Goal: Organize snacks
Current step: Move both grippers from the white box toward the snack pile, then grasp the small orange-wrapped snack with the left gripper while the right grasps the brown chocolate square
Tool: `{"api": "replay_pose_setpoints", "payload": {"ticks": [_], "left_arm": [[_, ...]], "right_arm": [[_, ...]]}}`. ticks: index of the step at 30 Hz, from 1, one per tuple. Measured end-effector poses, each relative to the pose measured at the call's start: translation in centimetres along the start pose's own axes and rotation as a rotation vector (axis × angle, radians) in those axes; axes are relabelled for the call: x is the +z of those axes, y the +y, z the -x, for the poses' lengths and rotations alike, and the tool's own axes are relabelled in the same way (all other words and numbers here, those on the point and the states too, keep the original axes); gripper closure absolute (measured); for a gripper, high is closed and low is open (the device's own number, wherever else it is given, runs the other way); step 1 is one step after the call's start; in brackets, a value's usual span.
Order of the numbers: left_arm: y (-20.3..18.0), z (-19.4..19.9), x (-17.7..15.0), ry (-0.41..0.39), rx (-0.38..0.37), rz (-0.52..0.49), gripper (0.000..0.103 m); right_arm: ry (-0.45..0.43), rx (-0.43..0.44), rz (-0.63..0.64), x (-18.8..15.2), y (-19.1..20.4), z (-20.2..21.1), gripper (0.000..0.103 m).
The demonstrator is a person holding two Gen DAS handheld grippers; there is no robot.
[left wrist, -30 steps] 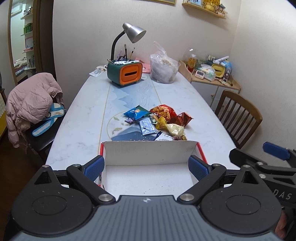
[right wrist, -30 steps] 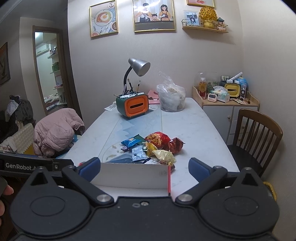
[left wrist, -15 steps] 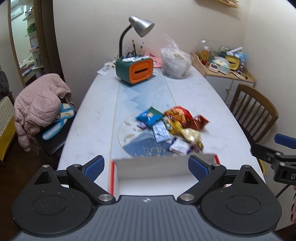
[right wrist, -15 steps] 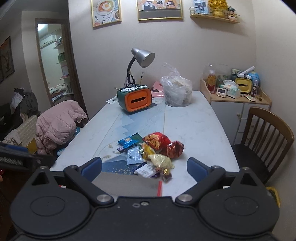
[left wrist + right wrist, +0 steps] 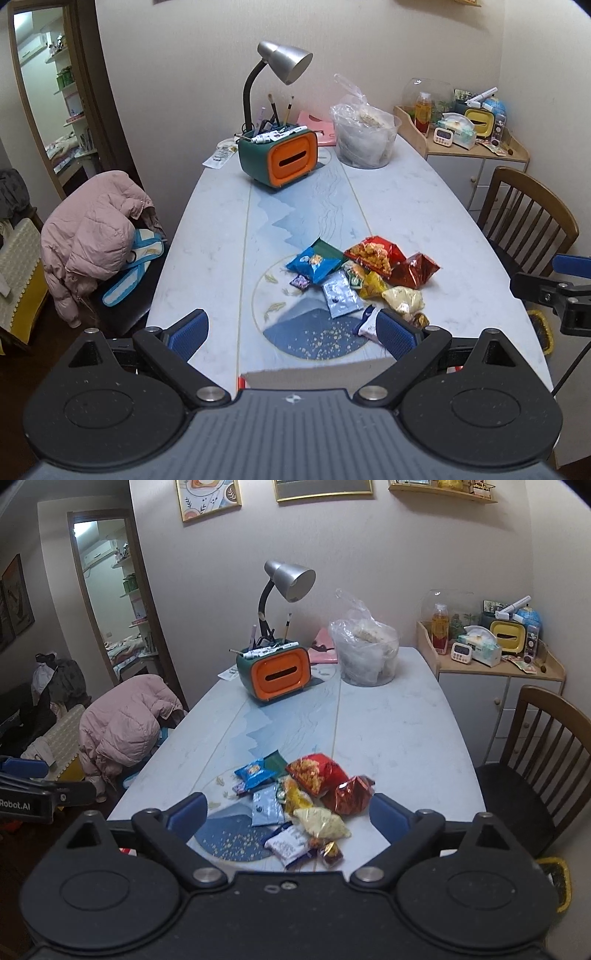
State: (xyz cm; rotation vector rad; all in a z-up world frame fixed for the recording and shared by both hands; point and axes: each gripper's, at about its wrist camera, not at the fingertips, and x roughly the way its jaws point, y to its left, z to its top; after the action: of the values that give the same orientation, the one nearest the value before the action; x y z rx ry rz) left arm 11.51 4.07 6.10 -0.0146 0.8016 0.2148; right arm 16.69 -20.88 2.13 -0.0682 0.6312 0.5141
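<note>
Left wrist view: the left gripper [image 5: 291, 332] has pulled back and risen, so the cardboard box [image 5: 314, 374] that filled the foreground a second ago now shows only its far rim; its inside is hidden. The jaws stand wide apart, empty. The snack packets [image 5: 358, 277] lie heaped on the table [image 5: 406, 206] beyond the fingertips.

Right wrist view: the right gripper [image 5: 284, 814] has also drawn back; the box is almost gone from view. Its jaws are closing with nothing between them, the snack packets [image 5: 306, 794] just ahead.

Dim, soft indoor light; fisheye-curved edges.
</note>
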Motion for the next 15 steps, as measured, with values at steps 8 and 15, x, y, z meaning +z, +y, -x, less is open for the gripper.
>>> {"api": "replay_pose_setpoints", "payload": {"ticks": [8,15], "left_arm": [[-0.5,-1.0,5.9,-0.046,-0.002,-0.040,0.005],[-2.9,-6.9,9.8,0.083,-0.095,-0.088,0.005]], "right_arm": [[-0.028,0.001,0.026,4.5,-2.0,-1.6,0.008],[0.134,0.066,0.036,6.0,-4.8,-6.9,0.011]]}}
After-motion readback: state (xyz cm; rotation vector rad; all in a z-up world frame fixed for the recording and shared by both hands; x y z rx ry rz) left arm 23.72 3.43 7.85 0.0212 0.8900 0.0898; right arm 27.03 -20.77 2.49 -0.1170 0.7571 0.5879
